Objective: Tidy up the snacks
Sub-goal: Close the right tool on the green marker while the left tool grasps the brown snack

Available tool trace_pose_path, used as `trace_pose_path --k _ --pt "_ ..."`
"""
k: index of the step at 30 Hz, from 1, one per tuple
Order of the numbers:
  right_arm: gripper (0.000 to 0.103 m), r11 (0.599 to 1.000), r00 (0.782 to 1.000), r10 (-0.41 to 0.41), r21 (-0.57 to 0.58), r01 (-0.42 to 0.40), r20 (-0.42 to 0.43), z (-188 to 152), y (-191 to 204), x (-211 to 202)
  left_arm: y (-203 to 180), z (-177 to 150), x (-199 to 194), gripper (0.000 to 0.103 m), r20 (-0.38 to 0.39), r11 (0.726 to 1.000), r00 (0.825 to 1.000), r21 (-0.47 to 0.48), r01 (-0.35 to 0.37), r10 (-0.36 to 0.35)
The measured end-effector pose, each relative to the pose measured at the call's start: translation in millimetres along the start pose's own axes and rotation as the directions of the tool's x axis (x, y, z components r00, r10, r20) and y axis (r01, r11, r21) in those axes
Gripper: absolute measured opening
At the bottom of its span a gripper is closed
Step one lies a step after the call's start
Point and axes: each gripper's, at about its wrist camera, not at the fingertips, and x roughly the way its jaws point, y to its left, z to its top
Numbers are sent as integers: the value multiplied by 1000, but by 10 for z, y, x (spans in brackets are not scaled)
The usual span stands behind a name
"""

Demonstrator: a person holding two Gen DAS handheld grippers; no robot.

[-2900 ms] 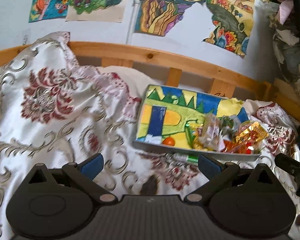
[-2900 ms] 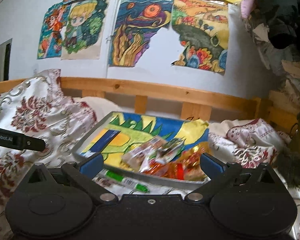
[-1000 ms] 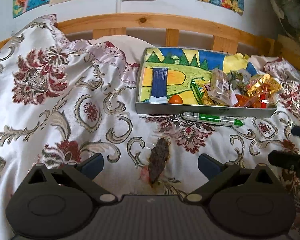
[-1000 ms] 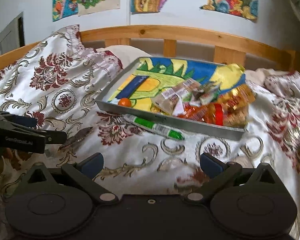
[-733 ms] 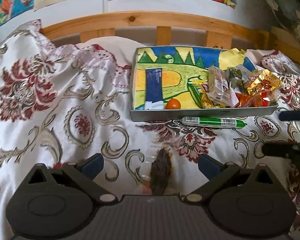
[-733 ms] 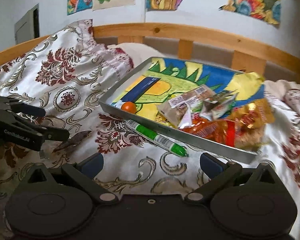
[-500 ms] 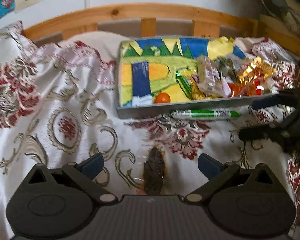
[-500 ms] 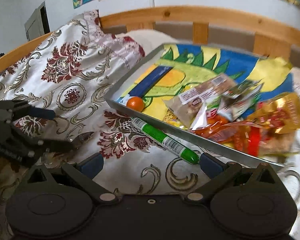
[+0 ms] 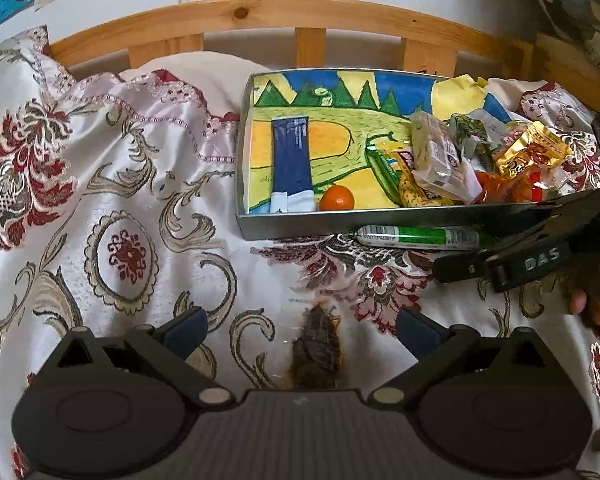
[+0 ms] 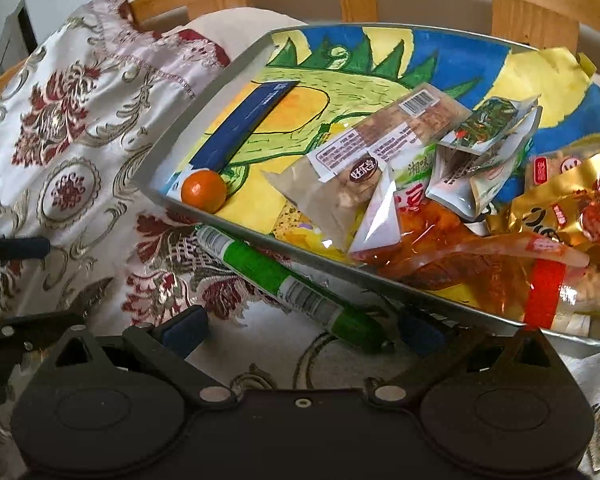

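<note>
A grey tray (image 9: 300, 224) lined with a painted picture sits on the bed; it also shows in the right wrist view (image 10: 380, 280). It holds a blue sachet (image 9: 291, 160), a small orange ball (image 9: 337, 198) and a pile of snack packets (image 9: 460, 160). A green-and-white sausage stick (image 9: 416, 237) lies on the cover along the tray's front wall. A dark brown snack in clear wrap (image 9: 316, 352) lies between my open left gripper's (image 9: 302, 326) fingers. My right gripper (image 10: 300, 330) is open, with the sausage stick's green end (image 10: 352, 326) between its fingers.
The bed has a white and red floral satin cover (image 9: 120, 220). A wooden headboard rail (image 9: 300, 12) runs behind the tray, with painted pictures on the wall above. A pillow (image 9: 204, 68) lies behind the cover's fold.
Both grippers have moved down and forward. The right one has closed in on the sausage stick by the tray. The left one has closed in on the dark snack.
</note>
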Motion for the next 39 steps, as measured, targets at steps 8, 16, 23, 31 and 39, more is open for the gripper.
trace_pose_path --k 8,16,23,31,39 --pt "92 985 985 159 -51 -162 -63 -56 69 -231 82 -89 -33 102 -16 1000 1000 -10 -2 2" --pt "87 992 997 80 -101 -80 -5 39 73 -113 79 -53 7 102 -21 1000 1000 6 13 -13" --pt "56 983 997 72 -167 -74 -18 63 192 31 64 -64 35 93 -41 999 999 47 28 -27" --pt "24 985 997 78 -154 -79 -15 -99 256 -148 92 -95 -10 49 -97 994 989 4 114 -113" --pt "24 983 989 130 -119 -137 -70 -253 329 -341 30 -99 -13 53 -120 992 985 7 125 -123"
